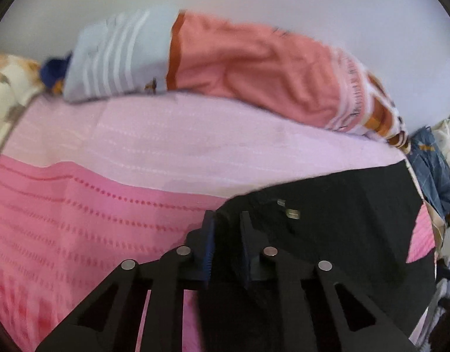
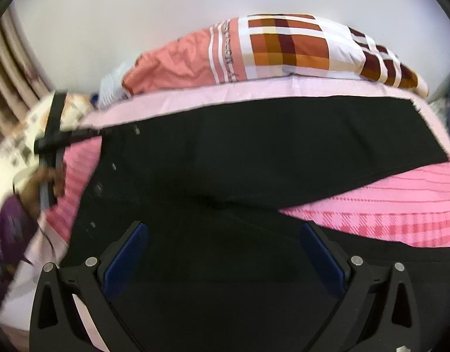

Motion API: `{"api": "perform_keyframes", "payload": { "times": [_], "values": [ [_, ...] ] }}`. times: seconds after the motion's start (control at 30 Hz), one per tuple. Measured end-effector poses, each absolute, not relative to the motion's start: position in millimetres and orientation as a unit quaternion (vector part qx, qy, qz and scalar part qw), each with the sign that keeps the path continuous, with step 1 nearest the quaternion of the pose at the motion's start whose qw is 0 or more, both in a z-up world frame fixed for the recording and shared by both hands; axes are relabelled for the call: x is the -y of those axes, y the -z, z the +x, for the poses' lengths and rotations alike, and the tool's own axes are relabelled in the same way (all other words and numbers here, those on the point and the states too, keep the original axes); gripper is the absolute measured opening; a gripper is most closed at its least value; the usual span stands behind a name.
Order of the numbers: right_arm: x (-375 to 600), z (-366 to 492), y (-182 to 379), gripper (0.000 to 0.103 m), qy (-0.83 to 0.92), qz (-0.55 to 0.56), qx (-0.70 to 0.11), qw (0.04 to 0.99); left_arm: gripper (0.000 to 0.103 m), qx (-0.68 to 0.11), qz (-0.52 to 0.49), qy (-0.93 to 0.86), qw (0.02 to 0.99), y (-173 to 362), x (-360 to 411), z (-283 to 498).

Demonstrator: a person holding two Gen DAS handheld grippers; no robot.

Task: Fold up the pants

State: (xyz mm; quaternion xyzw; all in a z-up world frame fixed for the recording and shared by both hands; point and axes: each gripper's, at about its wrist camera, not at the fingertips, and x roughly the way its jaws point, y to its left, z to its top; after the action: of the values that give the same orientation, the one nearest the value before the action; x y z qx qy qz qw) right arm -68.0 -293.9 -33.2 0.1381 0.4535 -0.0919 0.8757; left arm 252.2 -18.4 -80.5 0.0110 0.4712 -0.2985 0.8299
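Left wrist view shows the left gripper (image 1: 227, 220) nearly closed at the waistband corner of the black pants (image 1: 327, 205); whether cloth is pinched between the blue pads (image 1: 209, 243) cannot be told. They lie spread on the pink knitted blanket (image 1: 78, 205), one leg stretching away toward the pillows (image 2: 283, 47). Over them, the right gripper (image 2: 223, 228) hovers wide open, holding nothing. The fabric looks like matte, limp woven cloth, light and likely to sag; the doubled waistband or hems probably offer the firmest hold.
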Motion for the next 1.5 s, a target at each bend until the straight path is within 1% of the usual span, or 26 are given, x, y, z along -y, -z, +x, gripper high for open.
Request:
{"api": "perform_keyframes", "payload": {
  "times": [0.07, 0.17, 0.23, 0.3, 0.33, 0.4, 0.5, 0.6, 0.67, 0.7, 0.73, 0.8, 0.87, 0.93, 1.03, 1.17, 1.27, 1.4, 1.5],
  "values": [
    [315, -64, 30, 0.103, 0.091, 0.172, -0.446, 0.874, 0.014, -0.442, 0.004, 0.307, 0.843, 57, 14, 224],
    [360, -54, 24, 0.103, 0.064, 0.278, -0.412, 0.866, 0.014, -0.386, -0.012, 0.33, 0.861, 21, 5, 169],
    [397, -41, 29, 0.103, 0.045, 0.36, -0.391, 0.846, 0.014, -0.373, -0.024, 0.345, 0.861, 6, 6, 142],
    [424, -26, 38, 0.101, 0.04, 0.414, -0.385, 0.824, 0.014, -0.371, -0.034, 0.356, 0.857, 5, 1, 117],
    [437, -16, 45, 0.098, 0.041, 0.431, -0.388, 0.814, 0.014, -0.372, -0.031, 0.359, 0.855, 4, 2, 109],
    [454, 1, 55, 0.093, 0.047, 0.44, -0.398, 0.803, 0.014, -0.378, -0.034, 0.361, 0.852, 8, -1, 88],
    [477, 30, 77, 0.091, 0.05, 0.469, -0.412, 0.78, 0.014, -0.395, -0.048, 0.363, 0.843, 16, -8, 67],
    [491, 54, 96, 0.085, 0.057, 0.49, -0.424, 0.76, 0.014, -0.415, -0.063, 0.366, 0.831, 22, -8, 50],
    [496, 68, 103, 0.064, 0.07, 0.481, -0.438, 0.757, 0.014, -0.419, -0.061, 0.367, 0.828, 26, -9, 44],
    [499, 73, 106, 0.028, 0.081, 0.474, -0.445, 0.756, 0.014, -0.422, -0.059, 0.367, 0.827, 26, -7, 43],
    [501, 77, 110, 0.009, 0.086, 0.47, -0.454, 0.752, 0.014, -0.422, -0.057, 0.366, 0.827, 28, -7, 41],
    [498, 71, 110, 0.007, 0.086, 0.474, -0.444, 0.755, 0.014, -0.423, -0.054, 0.36, 0.83, 28, -7, 40],
    [485, 58, 97, 0.007, 0.076, 0.445, -0.436, 0.779, 0.014, -0.421, -0.051, 0.353, 0.834, 26, -10, 44],
    [472, 32, 82, 0.007, 0.063, 0.44, -0.422, 0.79, 0.014, -0.425, -0.059, 0.351, 0.833, 24, -17, 50],
    [445, -26, 56, 0.007, 0.043, 0.441, -0.394, 0.805, 0.014, -0.433, -0.059, 0.34, 0.833, 21, -30, 52],
    [408, -104, 46, 0.006, 0.033, 0.456, -0.395, 0.797, 0.015, -0.451, -0.051, 0.328, 0.828, 20, -48, 38],
    [385, -153, 67, 0.006, 0.043, 0.473, -0.422, 0.773, 0.015, -0.468, -0.049, 0.314, 0.824, 29, -61, 19],
    [369, -186, 128, 0.006, 0.057, 0.519, -0.458, 0.72, 0.016, -0.488, -0.027, 0.284, 0.825, 55, -76, -3],
    [364, -197, 153, 0.006, 0.047, 0.547, -0.451, 0.703, 0.016, -0.51, -0.011, 0.255, 0.821, 74, -85, -11]
  ]
}}
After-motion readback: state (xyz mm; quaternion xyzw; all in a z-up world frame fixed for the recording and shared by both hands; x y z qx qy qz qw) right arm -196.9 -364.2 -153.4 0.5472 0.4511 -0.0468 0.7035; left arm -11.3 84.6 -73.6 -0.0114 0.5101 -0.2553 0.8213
